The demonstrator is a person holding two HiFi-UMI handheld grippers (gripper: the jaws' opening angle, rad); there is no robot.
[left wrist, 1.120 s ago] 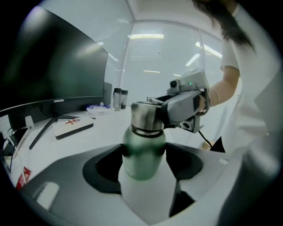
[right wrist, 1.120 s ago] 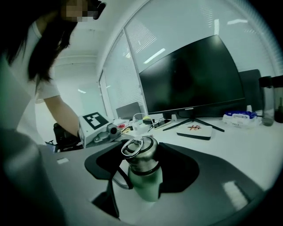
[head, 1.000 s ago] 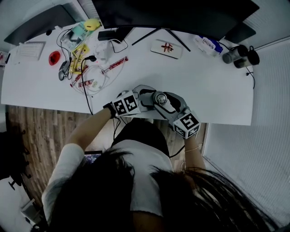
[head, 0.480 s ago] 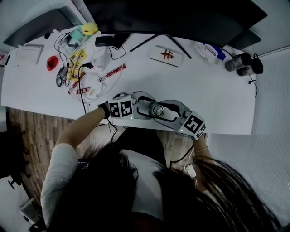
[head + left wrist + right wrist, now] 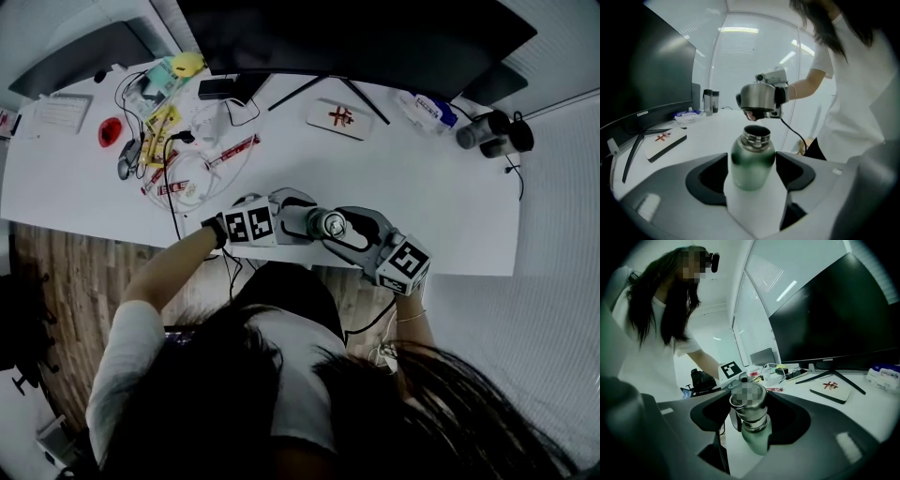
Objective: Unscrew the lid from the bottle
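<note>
- The left gripper (image 5: 752, 177) is clamped on the bottle (image 5: 751, 159); both jaw pads press the green body below the shoulder.
- The bottle stands roughly upright in that grip. Its steel threaded neck is bare and the mouth is open.
- The right gripper (image 5: 750, 418) holds the lid (image 5: 749, 408). Its jaws stand wide, with one pad on each side of the steel lid.
- The lid hangs just above the bottle's mouth, apart from it; a gap shows between them in the left gripper view.
- In the head view the lid lies directly over the bottle and hides it, with the left gripper's marker cube (image 5: 246, 225) to the bottle's left and the right gripper's marker cube (image 5: 403, 264) to its right and nearer the person.
- The desk (image 5: 422, 197) is white; its near edge lies under the bottle.
- The monitor (image 5: 356, 37) stands well beyond the bottle, at the desk's far edge.
- A flat case (image 5: 339, 117) with a red mark lies between the bottle and the monitor's stand.
- Cables (image 5: 187, 164) and small packets lie on the desk beyond the bottle, to its left.
- Two dark cups (image 5: 487, 131) stand well beyond the bottle, to its right.
</note>
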